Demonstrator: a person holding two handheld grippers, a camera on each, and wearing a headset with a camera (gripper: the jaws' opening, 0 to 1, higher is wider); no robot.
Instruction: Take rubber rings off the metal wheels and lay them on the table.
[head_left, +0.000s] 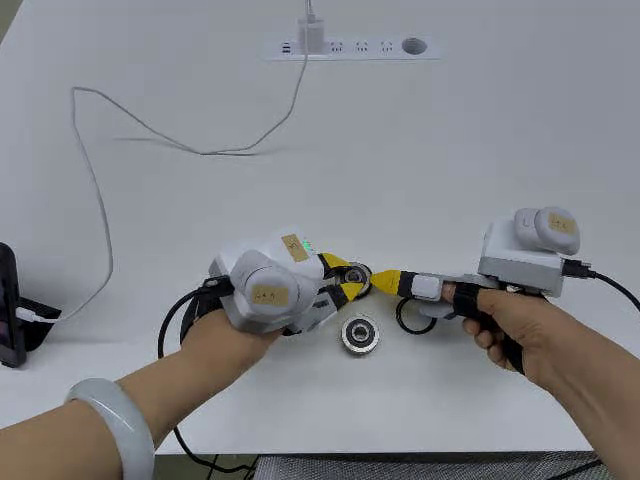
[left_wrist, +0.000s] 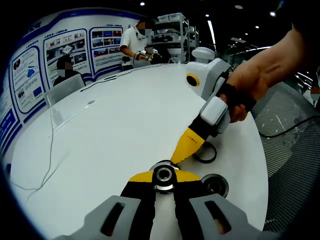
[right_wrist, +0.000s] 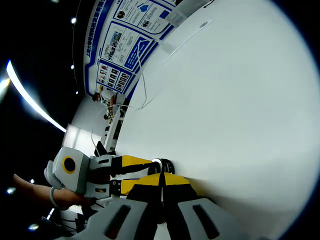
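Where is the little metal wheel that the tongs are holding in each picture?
Head view: the metal wheel sits mid-picture, in the left gripper's tongs.
Left gripper view: metal wheel bottom centre, between the yellow tips.
Right gripper view: metal wheel bottom centre, just beyond the right gripper's tips.
Shared landmark: the left gripper's yellow tongs holding it.

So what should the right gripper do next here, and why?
Probably draw the right gripper back, away from the metal wheel, to peel the rubber off it. The left gripper clamps that wheel, and the right jaws stand shut with their tips at its edge. One rubber ring already lies on the table; whether the tips grip rubber is unclear.
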